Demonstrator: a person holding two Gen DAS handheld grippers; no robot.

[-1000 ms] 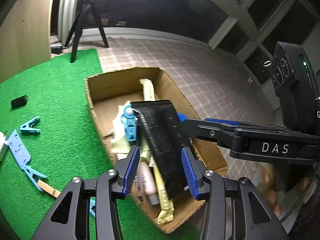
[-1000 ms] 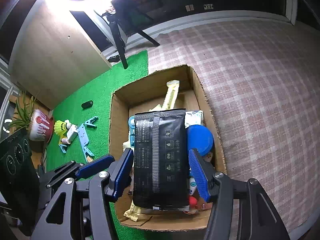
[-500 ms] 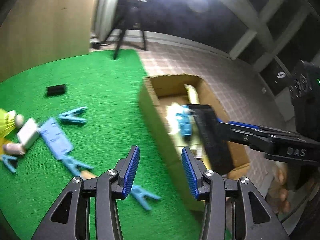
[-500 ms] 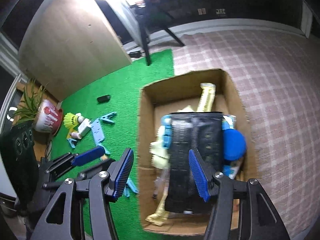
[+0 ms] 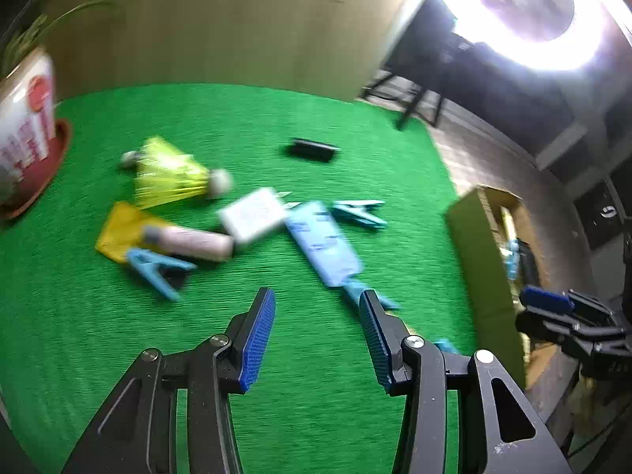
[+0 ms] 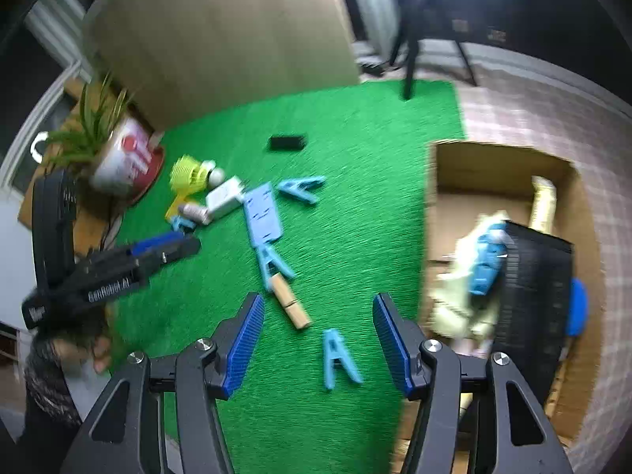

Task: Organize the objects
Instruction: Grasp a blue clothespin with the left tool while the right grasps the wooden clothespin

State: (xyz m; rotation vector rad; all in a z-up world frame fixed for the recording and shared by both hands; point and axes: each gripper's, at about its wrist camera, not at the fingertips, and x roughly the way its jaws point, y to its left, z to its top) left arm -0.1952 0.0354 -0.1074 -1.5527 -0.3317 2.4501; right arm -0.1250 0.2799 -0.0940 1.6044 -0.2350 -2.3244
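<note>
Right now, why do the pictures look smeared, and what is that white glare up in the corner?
Left wrist view: a ring light blows out the top right corner, and the clips and mat streak sideways with motion blur, while the left claw stays sharp. Right wrist view: no glare, softer smear on the box, and the fisheye lens bends the room's edges.

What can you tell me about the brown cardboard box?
The cardboard box is brown, open-topped and sits partly on the green mat, partly on the checked floor. Its rims look worn. Inside lie a black packet, a blue clip, a blue round thing and pale yellow wrappers. No gripper touches it.
</note>
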